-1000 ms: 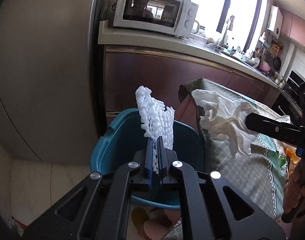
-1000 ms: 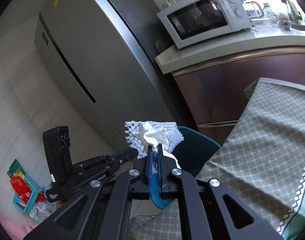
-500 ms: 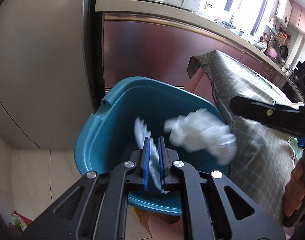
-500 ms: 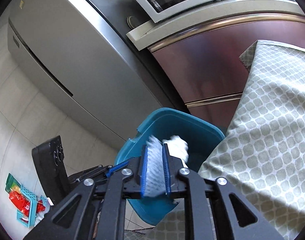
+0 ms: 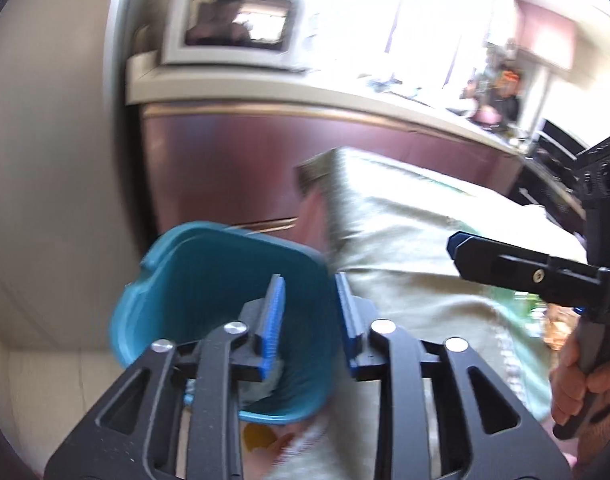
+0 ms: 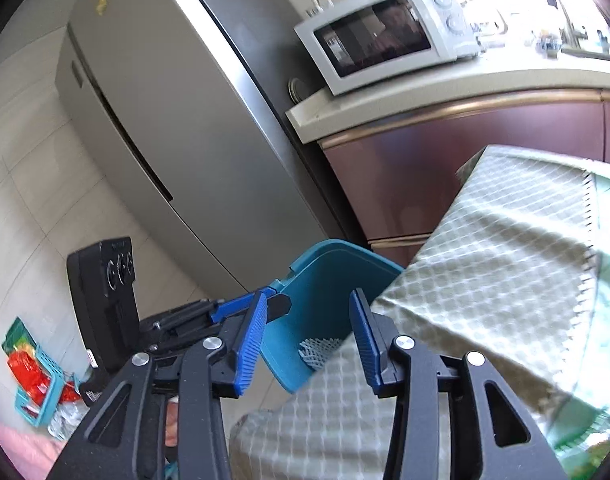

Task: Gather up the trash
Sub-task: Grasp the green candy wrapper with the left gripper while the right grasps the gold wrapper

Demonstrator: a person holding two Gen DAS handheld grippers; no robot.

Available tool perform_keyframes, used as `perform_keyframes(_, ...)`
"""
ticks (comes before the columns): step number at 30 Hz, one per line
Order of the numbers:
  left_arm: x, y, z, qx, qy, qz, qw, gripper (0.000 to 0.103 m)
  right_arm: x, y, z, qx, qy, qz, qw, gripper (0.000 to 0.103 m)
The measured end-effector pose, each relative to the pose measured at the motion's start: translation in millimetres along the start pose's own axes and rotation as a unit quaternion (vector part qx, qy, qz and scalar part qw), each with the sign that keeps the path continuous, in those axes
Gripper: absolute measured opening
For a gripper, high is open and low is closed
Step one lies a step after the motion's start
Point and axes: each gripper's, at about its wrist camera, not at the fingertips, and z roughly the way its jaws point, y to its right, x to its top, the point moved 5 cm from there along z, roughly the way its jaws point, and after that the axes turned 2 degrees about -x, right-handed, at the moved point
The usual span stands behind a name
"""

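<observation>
Trash: white foam net (image 6: 319, 349), lying inside the teal bin (image 6: 325, 280)
Position: below and beyond both tools
Left tool (image 5: 310, 312): jaws just opened, empty
Right tool (image 6: 307, 338): jaws just opened, empty

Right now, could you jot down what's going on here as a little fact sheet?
place: kitchen, beside a cloth-covered table
bin: teal bin on the floor by the table
in the bin: white foam net
left tongs: open, nothing between them, jaws just opened
right tongs: open, nothing between them, jaws just opened
nearby: microwave on the counter, fridge
</observation>
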Motion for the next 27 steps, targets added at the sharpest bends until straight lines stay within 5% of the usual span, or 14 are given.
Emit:
perform_keyframes(7,-16,89,-32,-0.101,-0.005,0.061,0.9930,0.045,-27,31,-100,-0.070,0.050,0.007,0.996,0.051)
perform_keyframes(14,-43,163,-10,-0.144,-0.059,0.093,0.9835,0.053,-88,91,-176,-0.148,0.056,0.099,0.982,0.053)
perform_keyframes(20,-65,184,19,-0.157,-0.101,0.089,0.9783,0.060,-132,120,-188,-0.158,0.051,0.164,0.972,0.053)
perform_keyframes(27,-80,190,46,-0.165,-0.135,0.070,0.9745,0.060,-142,131,-174,-0.137,0.045,0.201,0.969,0.053)
